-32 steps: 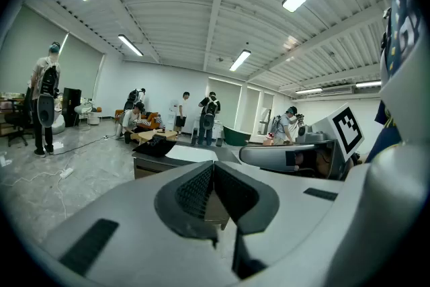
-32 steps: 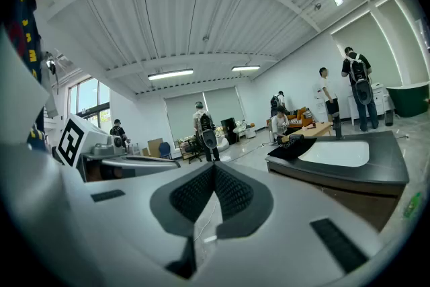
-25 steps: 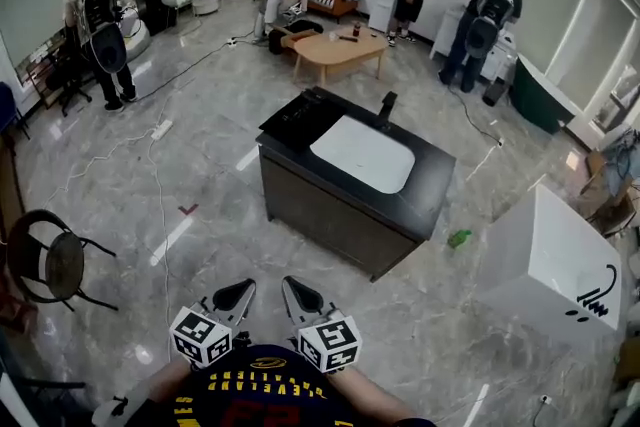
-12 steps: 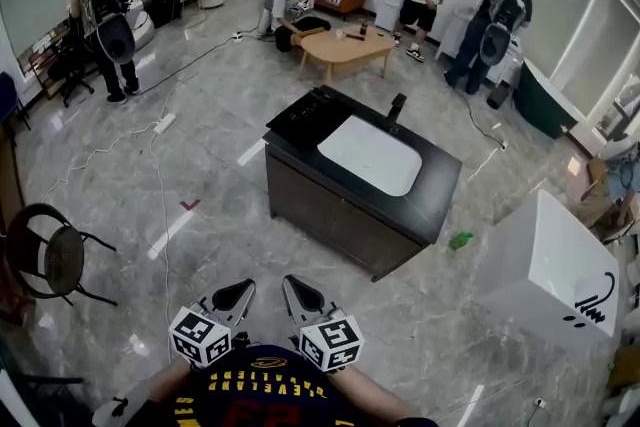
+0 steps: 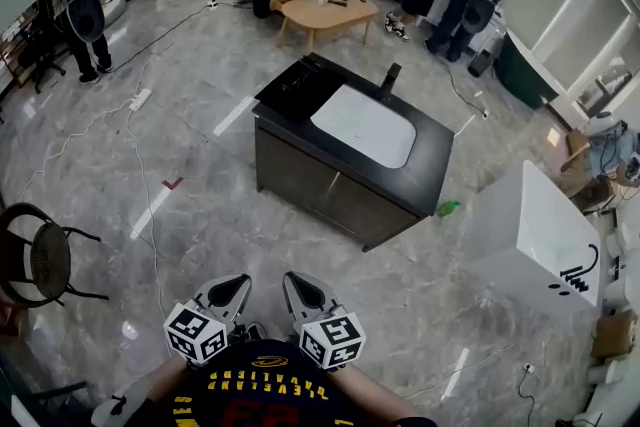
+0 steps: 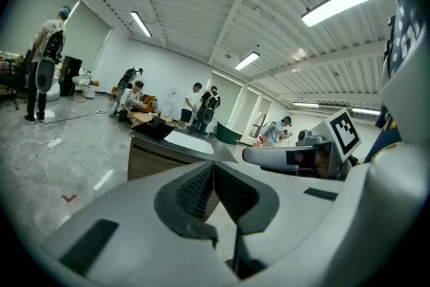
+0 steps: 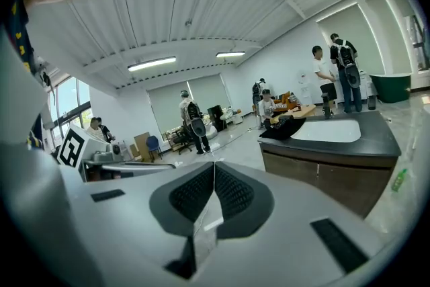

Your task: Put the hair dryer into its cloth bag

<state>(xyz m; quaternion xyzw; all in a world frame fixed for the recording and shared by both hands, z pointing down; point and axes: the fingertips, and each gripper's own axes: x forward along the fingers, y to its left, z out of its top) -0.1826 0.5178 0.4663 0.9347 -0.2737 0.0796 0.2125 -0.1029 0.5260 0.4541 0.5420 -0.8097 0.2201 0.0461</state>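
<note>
Both tongs are shut, pad against pad, with nothing between them. The left gripper (image 5: 236, 293) and right gripper (image 5: 300, 293) sit side by side close to the person's chest (image 5: 255, 393), tips forward and a little down. That pose suits walking, not working. The counter (image 5: 432, 183) stands well apart across open floor (image 5: 200, 215), so nothing is within reach. On its far left corner, beside the sink (image 5: 365, 125), lies a dark crumpled heap (image 5: 300, 93). This is most likely the bag, perhaps with the dryer in or under it, but from here I cannot tell them apart. A slim dark upright at the sink's far edge looks like a tap (image 5: 388, 80). By my judgement the task has not begun, and getting to that corner comes first.
</note>
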